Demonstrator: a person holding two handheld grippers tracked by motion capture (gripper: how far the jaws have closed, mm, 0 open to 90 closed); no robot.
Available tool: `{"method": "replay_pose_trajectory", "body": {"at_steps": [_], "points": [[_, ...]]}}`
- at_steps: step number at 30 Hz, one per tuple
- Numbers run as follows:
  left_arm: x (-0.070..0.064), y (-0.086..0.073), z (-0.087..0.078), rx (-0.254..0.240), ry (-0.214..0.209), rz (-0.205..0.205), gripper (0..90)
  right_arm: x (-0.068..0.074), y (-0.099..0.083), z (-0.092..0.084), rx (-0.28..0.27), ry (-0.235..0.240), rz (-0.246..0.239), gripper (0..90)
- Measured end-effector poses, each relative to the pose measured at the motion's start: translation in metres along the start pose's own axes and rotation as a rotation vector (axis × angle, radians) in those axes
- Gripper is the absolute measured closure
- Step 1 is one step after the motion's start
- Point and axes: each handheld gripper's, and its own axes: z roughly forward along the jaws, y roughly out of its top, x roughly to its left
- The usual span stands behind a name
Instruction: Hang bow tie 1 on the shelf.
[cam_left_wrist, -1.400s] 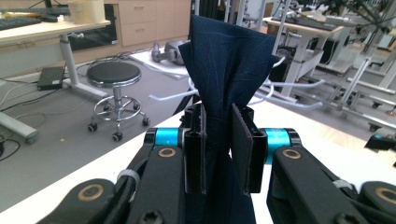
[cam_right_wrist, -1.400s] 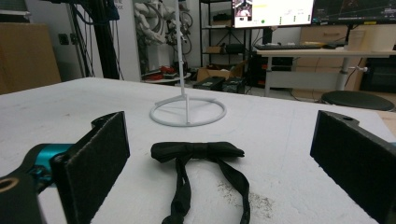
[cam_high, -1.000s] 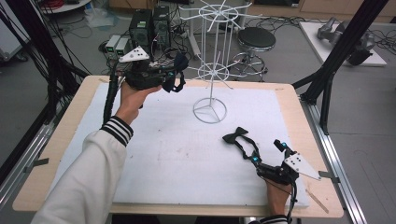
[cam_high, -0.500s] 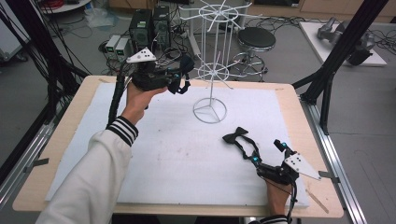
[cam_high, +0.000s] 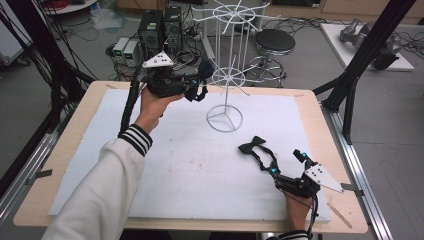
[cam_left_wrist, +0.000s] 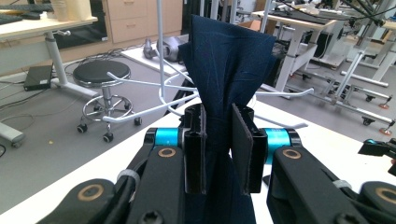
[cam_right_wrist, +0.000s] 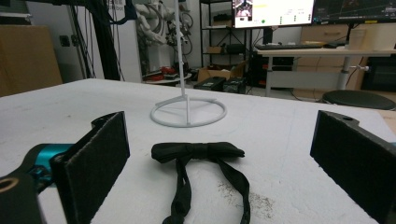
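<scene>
Left gripper (cam_high: 200, 85) raised beside white wire rack (cam_high: 225, 80), clamped on navy bow tie (cam_left_wrist: 229, 60). Right gripper (cam_high: 280, 167) low over tabletop (cam_high: 75, 150), jaws wide apart w/ black bow tie (cam_right_wrist: 198, 151) lying flat just ahead.

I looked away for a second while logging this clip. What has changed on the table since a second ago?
The left hand-held gripper, shut on the navy bow tie, has moved rightward toward the white wire stand, and now sits close beside its lower ring of hooks. The right hand-held gripper stayed open and at rest behind the black bow tie lying on the white mat. The stand did not move.
</scene>
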Motion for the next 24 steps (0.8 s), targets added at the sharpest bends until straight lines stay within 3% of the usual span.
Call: {"method": "replay_pose_trajectory", "body": {"at_steps": [24], "points": [[-0.009, -0.002, 0.012, 0.032, -0.002, 0.026, 75.6, 0.0, 0.0, 0.0, -0.001, -0.001, 0.0, 3.8]]}}
